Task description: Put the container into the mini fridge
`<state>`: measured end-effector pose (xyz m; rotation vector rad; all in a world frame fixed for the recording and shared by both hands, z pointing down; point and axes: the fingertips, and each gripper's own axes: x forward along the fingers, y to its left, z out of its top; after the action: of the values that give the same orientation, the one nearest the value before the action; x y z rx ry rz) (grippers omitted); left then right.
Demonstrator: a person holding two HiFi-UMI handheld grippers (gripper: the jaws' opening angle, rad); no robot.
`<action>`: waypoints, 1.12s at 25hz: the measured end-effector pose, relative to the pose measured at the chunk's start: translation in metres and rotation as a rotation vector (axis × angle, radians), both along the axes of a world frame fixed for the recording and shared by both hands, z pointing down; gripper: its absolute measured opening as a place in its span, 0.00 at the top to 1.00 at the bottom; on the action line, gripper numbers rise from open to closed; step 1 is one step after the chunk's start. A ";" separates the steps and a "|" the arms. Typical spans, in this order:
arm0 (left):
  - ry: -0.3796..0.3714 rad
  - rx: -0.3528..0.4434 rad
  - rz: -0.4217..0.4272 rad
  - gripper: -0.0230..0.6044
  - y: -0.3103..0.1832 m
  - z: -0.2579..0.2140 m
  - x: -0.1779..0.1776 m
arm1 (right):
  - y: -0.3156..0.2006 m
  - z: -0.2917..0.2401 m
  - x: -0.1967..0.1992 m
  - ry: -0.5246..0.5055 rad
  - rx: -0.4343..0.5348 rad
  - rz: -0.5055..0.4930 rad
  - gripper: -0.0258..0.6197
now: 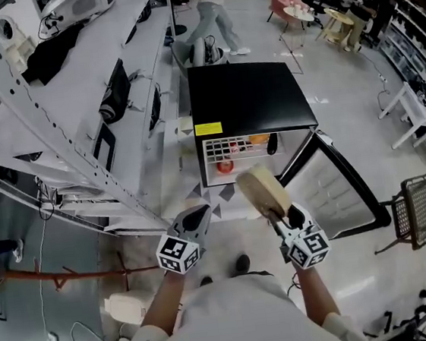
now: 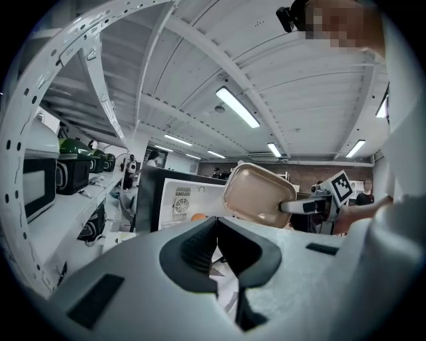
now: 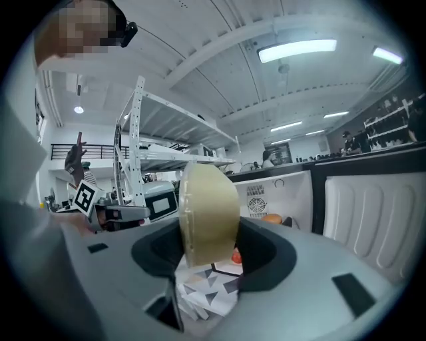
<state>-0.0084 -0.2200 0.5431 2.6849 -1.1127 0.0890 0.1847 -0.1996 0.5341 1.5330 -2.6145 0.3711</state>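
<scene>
Nearest the person, short of the mini fridge (image 1: 247, 97), the left claw (image 1: 199, 215) is closed on nothing, its tips together. Beside it, the right claw (image 1: 280, 213) grips the tan lidded container (image 1: 262, 192) on edge, just before the fridge's open front, its door (image 1: 336, 190) swung aside. Inside sit an orange item (image 1: 259, 140) and a red one (image 1: 225, 167), perhaps fruit.

No text can be read in any view. A yellow label (image 1: 208, 128) sits on the fridge (image 1: 247, 97) front edge; its print is too small to make out.
</scene>
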 end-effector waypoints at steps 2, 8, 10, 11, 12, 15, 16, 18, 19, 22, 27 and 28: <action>-0.003 -0.003 -0.026 0.96 -0.004 0.001 0.004 | -0.010 0.008 0.005 -0.014 -0.023 -0.031 0.60; -0.013 -0.008 -0.100 0.96 -0.015 0.006 0.014 | -0.039 0.025 0.017 -0.004 -0.061 -0.111 0.60; -0.016 -0.015 -0.129 0.96 -0.017 0.009 0.017 | -0.047 0.028 0.020 -0.003 -0.067 -0.138 0.60; -0.017 -0.018 -0.142 0.96 -0.018 0.010 0.019 | -0.050 0.030 0.022 -0.008 -0.071 -0.149 0.60; -0.018 -0.020 -0.154 0.96 -0.019 0.011 0.021 | -0.054 0.033 0.023 -0.015 -0.077 -0.159 0.60; -0.019 -0.028 -0.190 0.96 -0.019 0.015 0.026 | -0.064 0.044 0.027 -0.042 -0.106 -0.178 0.60; -0.020 -0.032 -0.201 0.96 -0.018 0.016 0.028 | -0.067 0.049 0.027 -0.044 -0.116 -0.184 0.60; -0.025 -0.039 -0.216 0.96 -0.017 0.019 0.031 | -0.073 0.056 0.028 -0.043 -0.129 -0.192 0.60; -0.027 -0.041 -0.221 0.96 -0.016 0.020 0.033 | -0.076 0.059 0.029 -0.043 -0.134 -0.195 0.60; -0.032 -0.048 -0.231 0.96 -0.015 0.023 0.035 | -0.086 0.070 0.028 -0.054 -0.155 -0.193 0.60; -0.030 -0.051 -0.238 0.96 -0.021 0.025 0.030 | -0.108 0.094 0.022 -0.086 -0.223 -0.159 0.60; -0.029 -0.049 -0.236 0.96 -0.024 0.025 0.028 | -0.111 0.099 0.019 -0.097 -0.238 -0.151 0.60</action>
<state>0.0195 -0.2436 0.5679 2.4963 -1.4073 0.1129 0.2036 -0.3109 0.6330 1.2656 -2.6205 0.7284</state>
